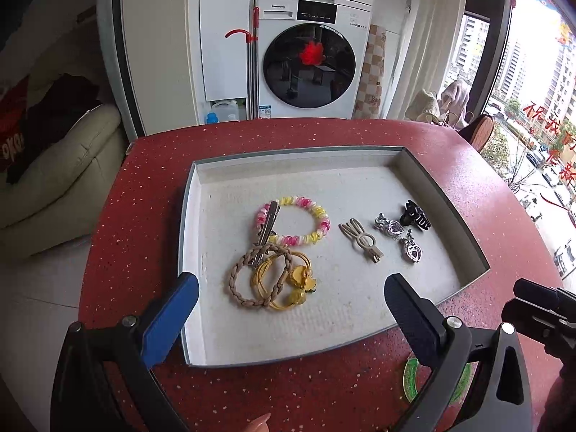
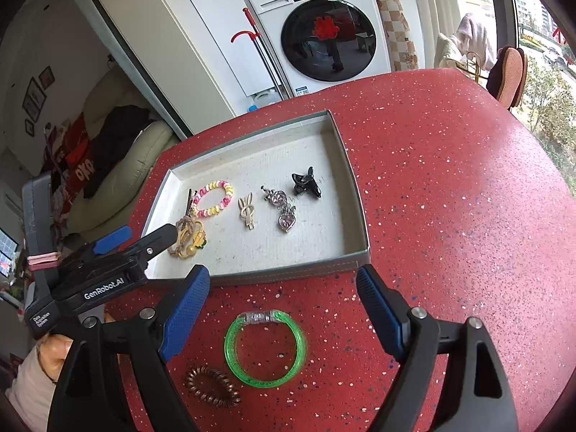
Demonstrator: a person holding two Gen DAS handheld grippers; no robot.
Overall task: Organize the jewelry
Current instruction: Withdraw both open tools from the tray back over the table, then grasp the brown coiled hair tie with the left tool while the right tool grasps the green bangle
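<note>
A shallow grey tray (image 1: 190, 194) (image 2: 354, 194) on the red table holds a pink-yellow bead bracelet (image 1: 309, 216) (image 2: 216, 198), a metal clip (image 1: 266, 226), a braided tie (image 1: 248, 277), yellow ties (image 1: 295, 280) (image 2: 190, 237), a beige clip (image 1: 361, 239) (image 2: 247, 212), two heart pendants (image 1: 399, 234) (image 2: 284, 208) and a black claw clip (image 1: 415, 214) (image 2: 305, 181). My left gripper (image 1: 291, 306) (image 2: 144, 230) is open and empty over the tray's near edge. My right gripper (image 2: 282, 306) is open and empty above a green bangle (image 2: 265, 349) and a brown coil tie (image 2: 212, 385) on the table.
A washing machine (image 1: 309, 54) and a red-handled mop (image 1: 252, 61) stand beyond the table. A cream sofa (image 1: 61, 165) is to the left, a window to the right. The table's far edge curves behind the tray.
</note>
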